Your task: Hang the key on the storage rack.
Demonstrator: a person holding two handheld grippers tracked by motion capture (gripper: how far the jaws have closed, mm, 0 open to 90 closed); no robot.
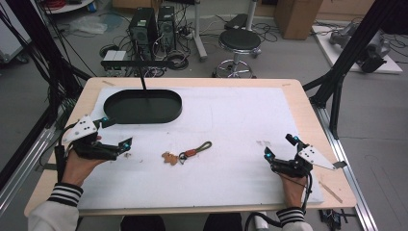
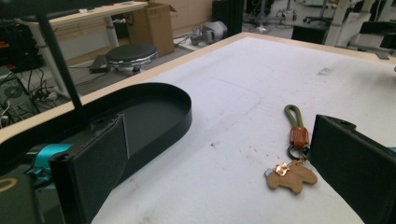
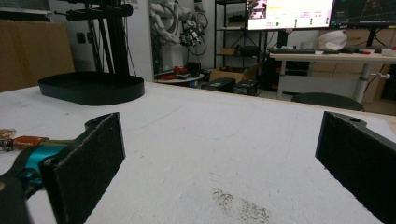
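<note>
A keychain (image 1: 187, 154) lies near the middle of the white mat, made of a brown leather figure (image 1: 169, 158), a ring and an olive cord loop (image 1: 203, 146). A black oval tray (image 1: 143, 107) sits at the back left. My left gripper (image 1: 117, 133) rests at the left, open and empty, with the keychain (image 2: 294, 154) just ahead by its right jaw and the tray (image 2: 159, 114) to its left. My right gripper (image 1: 279, 147) rests open at the right on bare mat. In its view the tray (image 3: 91, 87) is far off and the keychain (image 3: 21, 140) is at the left edge.
A thin black pole (image 1: 142, 79) with a crossbar rises from the tray. The white mat (image 1: 240, 120) covers most of the wooden table (image 1: 308, 106). Beyond the far edge stand a stool (image 1: 239, 42) and computer towers (image 1: 154, 24). Black frame posts (image 1: 351, 53) flank the table.
</note>
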